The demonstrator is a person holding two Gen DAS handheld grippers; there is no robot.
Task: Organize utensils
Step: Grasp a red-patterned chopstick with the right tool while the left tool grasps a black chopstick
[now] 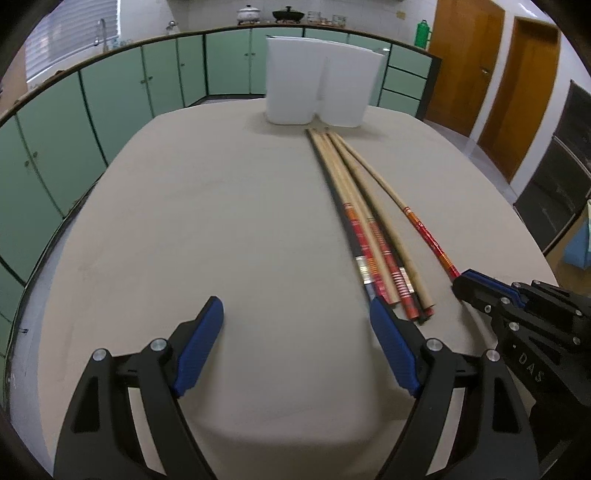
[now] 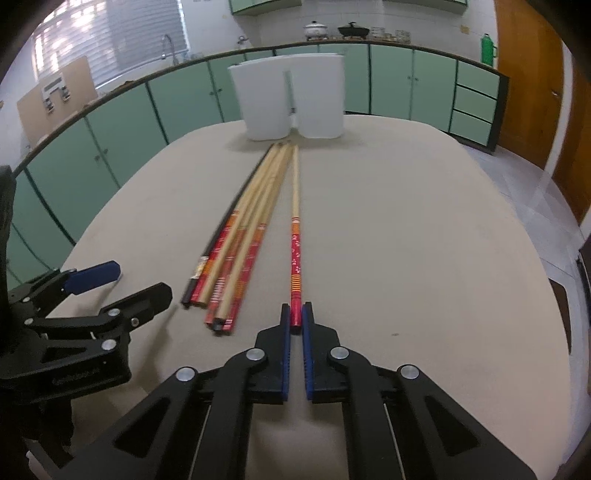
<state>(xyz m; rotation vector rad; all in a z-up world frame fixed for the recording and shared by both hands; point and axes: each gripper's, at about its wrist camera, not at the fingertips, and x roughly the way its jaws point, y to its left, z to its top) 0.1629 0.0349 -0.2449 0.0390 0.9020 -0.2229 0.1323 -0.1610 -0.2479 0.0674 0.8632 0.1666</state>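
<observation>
Several long chopsticks (image 1: 373, 240) with red patterned ends lie bundled on the beige table (image 1: 221, 221), pointing at two white containers (image 1: 321, 81). One red-ended chopstick (image 2: 295, 236) lies apart to the right of the bundle (image 2: 240, 236). My right gripper (image 2: 296, 317) is shut on that chopstick's near end; in the left wrist view the same gripper (image 1: 461, 280) pinches its tip (image 1: 432, 240). My left gripper (image 1: 297, 314) stands open over bare table just left of the bundle's near ends, nothing between its fingers. In the right wrist view it (image 2: 136, 280) sits at the left.
The two white containers (image 2: 291, 99) stand side by side at the table's far edge. Green cabinets (image 1: 110, 96) curve behind the table, wooden doors (image 1: 491, 66) at the right. Pots sit on the back counter (image 2: 336, 31). Bare tabletop (image 2: 424, 240) lies right of the chopsticks.
</observation>
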